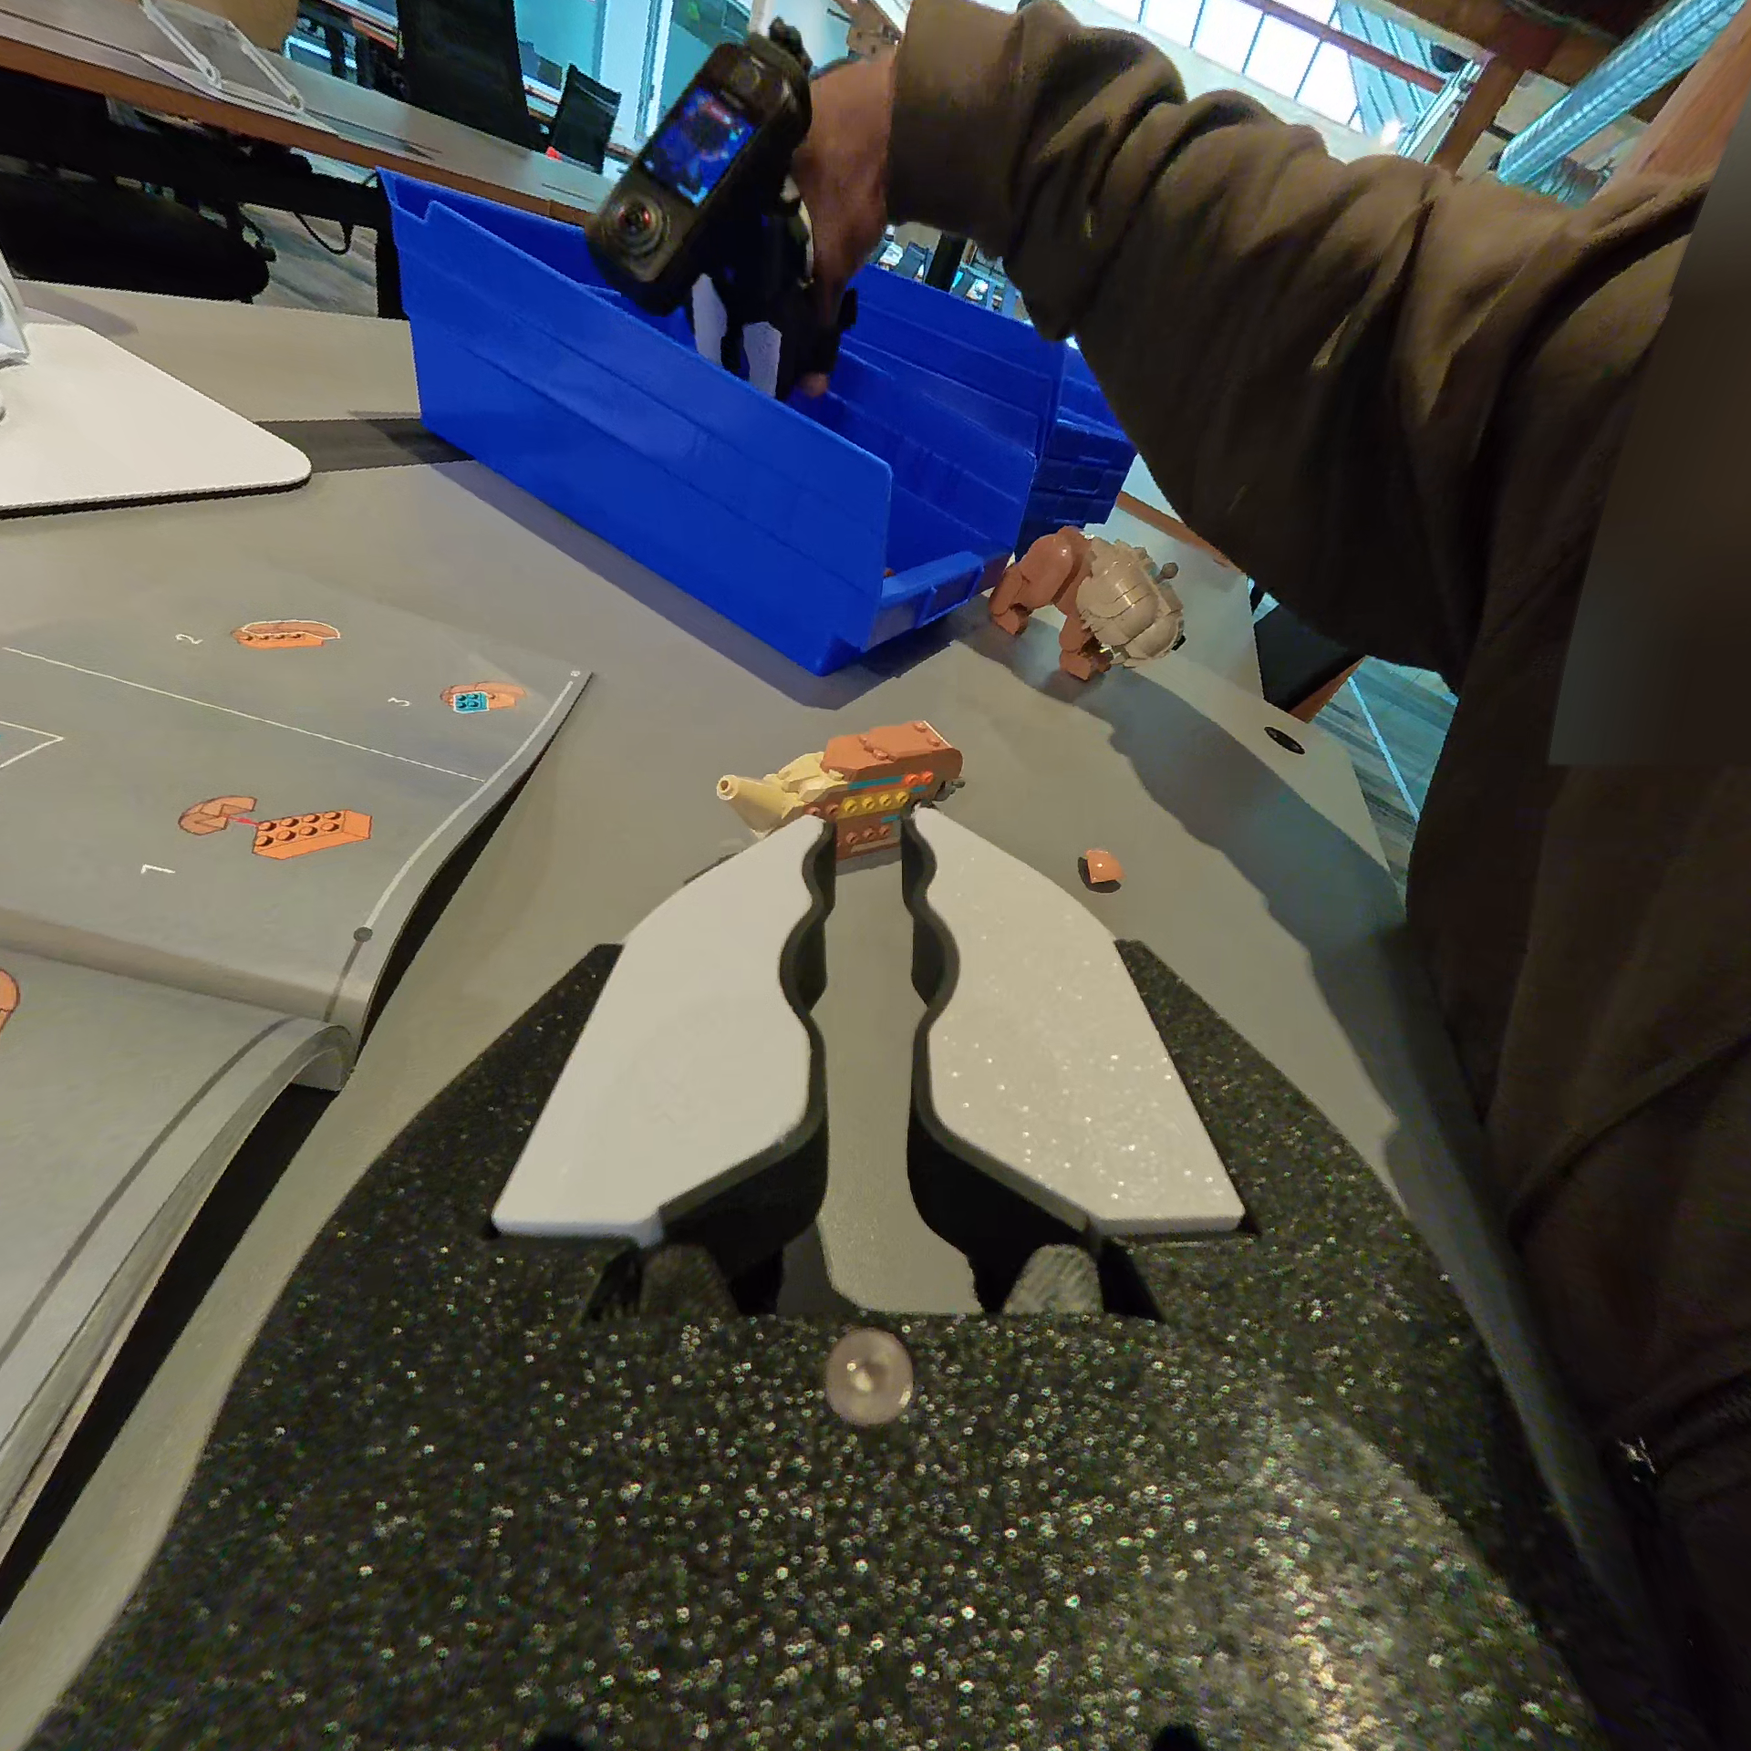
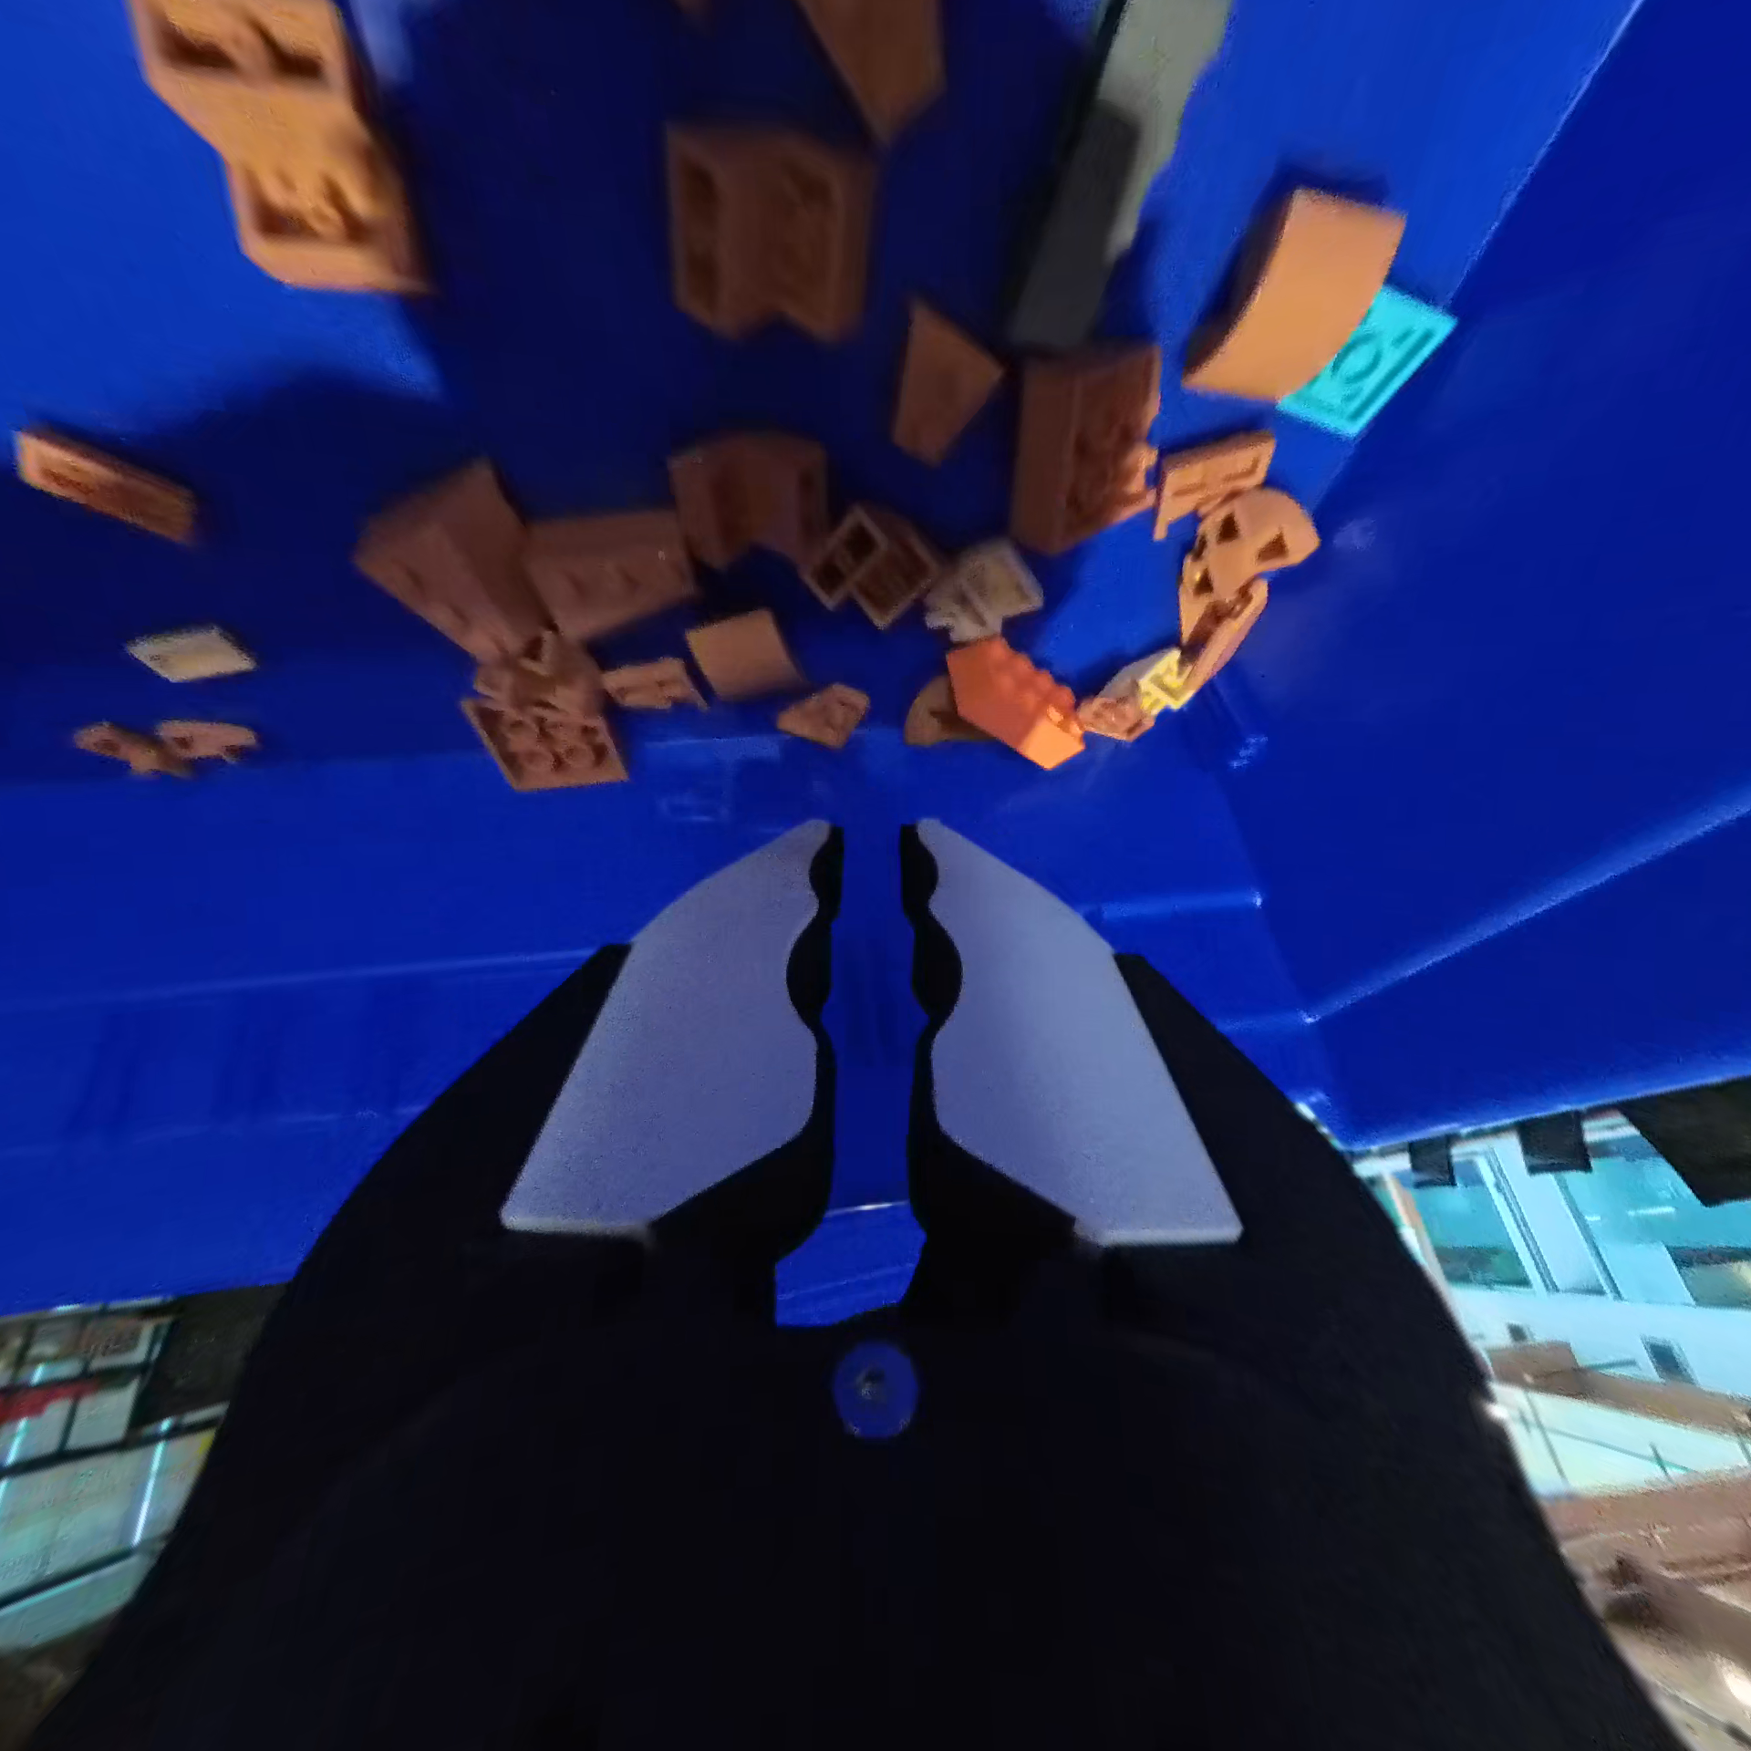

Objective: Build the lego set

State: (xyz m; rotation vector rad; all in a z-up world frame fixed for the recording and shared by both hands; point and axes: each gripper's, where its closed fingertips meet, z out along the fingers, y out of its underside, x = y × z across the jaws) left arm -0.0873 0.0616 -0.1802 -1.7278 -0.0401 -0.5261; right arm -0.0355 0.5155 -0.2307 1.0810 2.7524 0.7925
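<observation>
The left gripper [image 1: 867,834] is sitting low over the grey table [image 1: 663,606], and its two fingers are clenched on the lower end of a small half-built lego model [image 1: 876,791], a brown block with a yellow and teal strip and a cream nozzle-like part poking out to the left. The model is sitting just above the tabletop, right at the fingertips. A single loose brown piece [image 1: 1099,868] is lying on the table just to the right of it.

Farther back, a finished-looking brown and grey lego creature [image 1: 1090,602] is standing near the table edge, beside the front corner of a blue bin [image 1: 663,455]. An open instruction booklet [image 1: 284,758] is lying to the left.

The person's sleeve [image 1: 1279,332] is reaching across, and the right gripper [image 1: 805,379] is dipping down inside the bin.

From the right wrist view, the right gripper [image 2: 870,829] is hovering inside the bin [image 2: 1516,758] with its fingers released; a narrow gap is showing between the tips and nothing is in it. Ahead of it, loose brown pieces [image 2: 606,587] are scattered across the bin floor, with a bright orange brick [image 2: 1019,696] nearest the tips, a teal plate [image 2: 1364,365] against the right wall and a long dark grey piece [image 2: 1080,227] farther back. The picture is blurred here.
</observation>
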